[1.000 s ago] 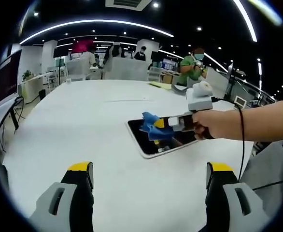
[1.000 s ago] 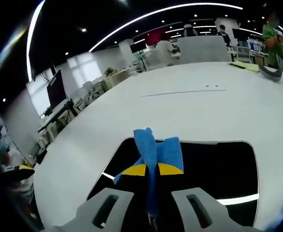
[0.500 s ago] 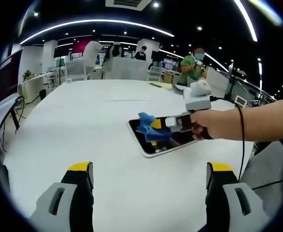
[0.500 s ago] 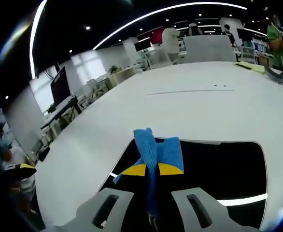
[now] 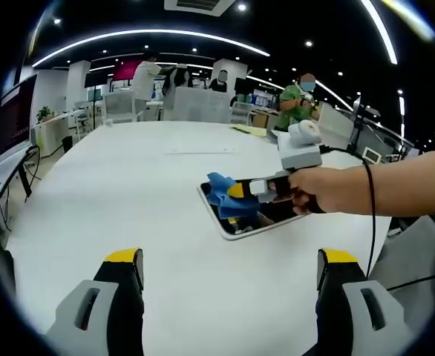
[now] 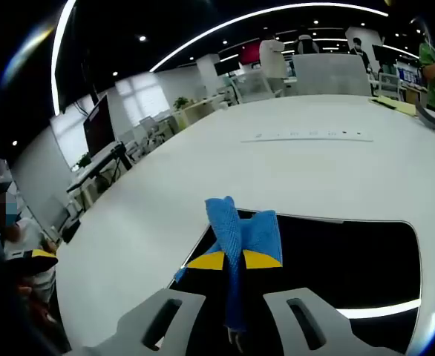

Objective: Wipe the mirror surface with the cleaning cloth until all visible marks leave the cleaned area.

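Now, mirror [image 5: 266, 219]: flat on the white table [image 5: 113, 200], its glass dark with reflected ceiling lights.
Cloth: blue cleaning cloth [image 6: 241, 241] pinched between the right gripper [image 6: 234, 259] jaws, resting at the mirror's near-left corner.
Right hand [image 5: 329, 189]: grips the tool, reaching in from the right.
Left gripper [image 5: 229, 259]: jaws spread wide, holding nothing, well short of the mirror.
Surroundings: people [image 5: 295, 104], chairs and a monitor [image 6: 99, 126] beyond the table.

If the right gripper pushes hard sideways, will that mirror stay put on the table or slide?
Probably slides. The mirror lies flat and thin on the smooth white table, with nothing holding it. The left gripper is open, clear of it. It looks rigid, so the soft blue cloth in the right gripper should give first.
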